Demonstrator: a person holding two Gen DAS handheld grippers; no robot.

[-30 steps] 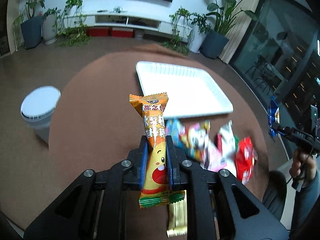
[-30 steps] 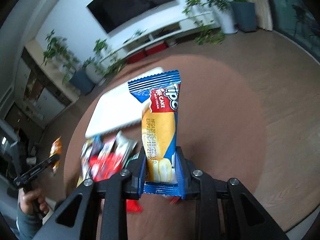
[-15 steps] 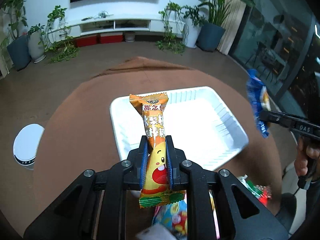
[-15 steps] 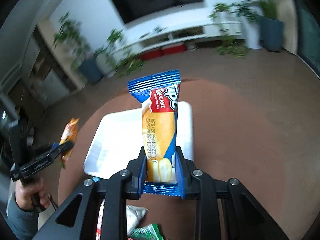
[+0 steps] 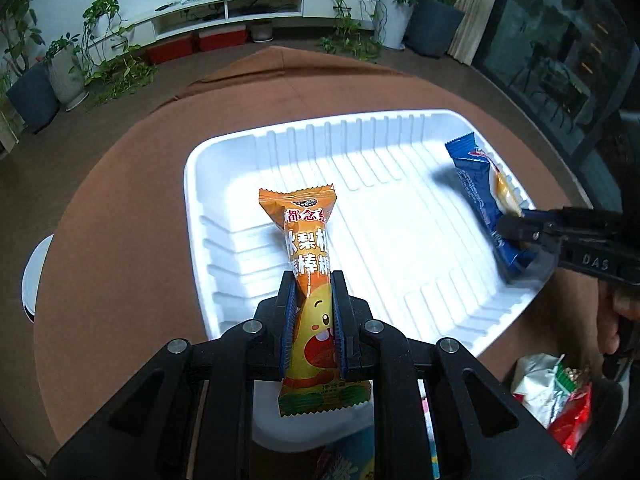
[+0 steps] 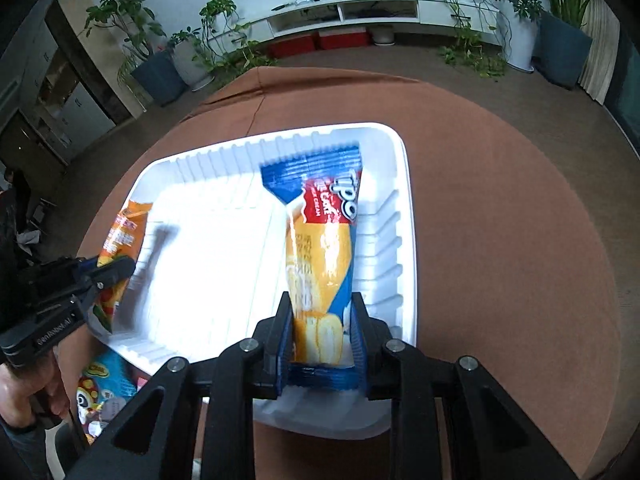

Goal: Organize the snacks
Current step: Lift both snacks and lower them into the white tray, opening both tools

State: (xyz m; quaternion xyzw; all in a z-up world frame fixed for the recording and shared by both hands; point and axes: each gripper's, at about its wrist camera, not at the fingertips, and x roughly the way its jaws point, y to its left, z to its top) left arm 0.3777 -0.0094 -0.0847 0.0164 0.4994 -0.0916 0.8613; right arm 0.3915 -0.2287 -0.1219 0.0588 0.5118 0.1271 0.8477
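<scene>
A white ribbed tray (image 5: pixel 400 216) sits on the round brown table; it also shows in the right wrist view (image 6: pixel 208 248). My left gripper (image 5: pixel 313 292) is shut on an orange candy packet (image 5: pixel 308 240) and holds it over the tray's left side. My right gripper (image 6: pixel 320 312) is shut on a blue and yellow cake bar (image 6: pixel 320 240) and holds it over the tray's right side. Each gripper shows in the other's view: the right one (image 5: pixel 516 232) with the cake bar (image 5: pixel 480 188), the left one (image 6: pixel 116 270) with the orange packet (image 6: pixel 120 236).
Loose snack packets lie on the table near the tray's front edge: red and white ones (image 5: pixel 556 396) and a blue cartoon packet (image 6: pixel 100 384). A white bin (image 5: pixel 34 280) stands left of the table. Potted plants and a white TV shelf line the far wall.
Both grippers have moved forward from the snack pile to above the tray, each carrying its packet. The tray now fills the middle of both views.
</scene>
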